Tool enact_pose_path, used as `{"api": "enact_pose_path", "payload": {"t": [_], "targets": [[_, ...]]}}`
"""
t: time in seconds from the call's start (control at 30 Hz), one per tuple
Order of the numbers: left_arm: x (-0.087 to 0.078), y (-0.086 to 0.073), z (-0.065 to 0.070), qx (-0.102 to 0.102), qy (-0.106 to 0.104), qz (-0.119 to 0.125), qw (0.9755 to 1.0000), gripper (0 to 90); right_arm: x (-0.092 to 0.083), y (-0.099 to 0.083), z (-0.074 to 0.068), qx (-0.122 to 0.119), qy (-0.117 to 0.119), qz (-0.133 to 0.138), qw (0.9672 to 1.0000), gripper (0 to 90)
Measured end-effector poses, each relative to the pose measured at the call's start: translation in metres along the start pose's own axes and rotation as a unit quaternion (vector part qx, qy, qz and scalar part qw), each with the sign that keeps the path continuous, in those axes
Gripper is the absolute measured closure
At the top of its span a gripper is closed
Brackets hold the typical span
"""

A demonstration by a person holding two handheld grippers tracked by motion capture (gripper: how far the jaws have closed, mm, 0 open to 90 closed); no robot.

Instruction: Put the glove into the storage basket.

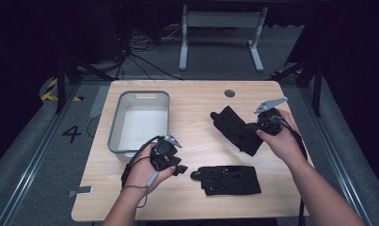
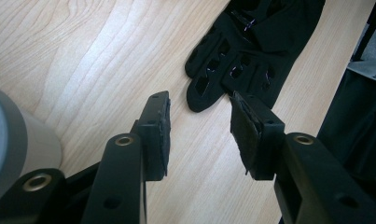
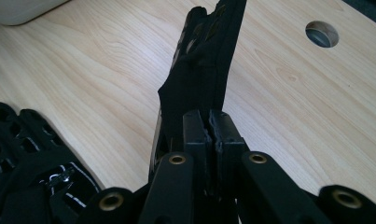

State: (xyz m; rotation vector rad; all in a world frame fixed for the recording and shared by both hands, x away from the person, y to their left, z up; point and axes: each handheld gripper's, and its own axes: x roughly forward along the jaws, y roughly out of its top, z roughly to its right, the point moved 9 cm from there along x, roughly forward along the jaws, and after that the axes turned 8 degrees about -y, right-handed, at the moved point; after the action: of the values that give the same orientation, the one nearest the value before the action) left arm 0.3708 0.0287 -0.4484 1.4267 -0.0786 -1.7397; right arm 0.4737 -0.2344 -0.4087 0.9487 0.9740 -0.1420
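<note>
One black glove [image 1: 235, 128] is being gripped by the right tool [image 3: 212, 126], its jaws clenched on the fabric, above the bench [image 1: 196, 103]. The left tool [image 2: 199, 130] is being held released beside the second glove [image 1: 227, 180], which is lying flat near the bench's front edge.

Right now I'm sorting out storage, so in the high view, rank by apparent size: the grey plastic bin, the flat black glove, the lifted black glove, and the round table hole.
1. Grey plastic bin
2. Flat black glove and lifted black glove: alike; the lifted one hangs folded, so unsure
3. Round table hole
</note>
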Motion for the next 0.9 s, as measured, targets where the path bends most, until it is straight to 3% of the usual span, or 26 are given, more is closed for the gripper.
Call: {"api": "enact_pose_path", "payload": {"t": [0.47, 0.9], "targets": [[-0.005, 0.006, -0.002, 0.001, -0.003, 0.011, 0.9999, 58.4, -0.029, -0.014, -0.029, -0.038, 0.014, 0.012, 0.9991, 86.6], [-0.007, 0.005, -0.004, -0.003, -0.001, 0.014, 0.9999, 58.5, -0.029, -0.032, -0.04, -0.058, 0.011, 0.005, 0.9982, 86.6]]}}
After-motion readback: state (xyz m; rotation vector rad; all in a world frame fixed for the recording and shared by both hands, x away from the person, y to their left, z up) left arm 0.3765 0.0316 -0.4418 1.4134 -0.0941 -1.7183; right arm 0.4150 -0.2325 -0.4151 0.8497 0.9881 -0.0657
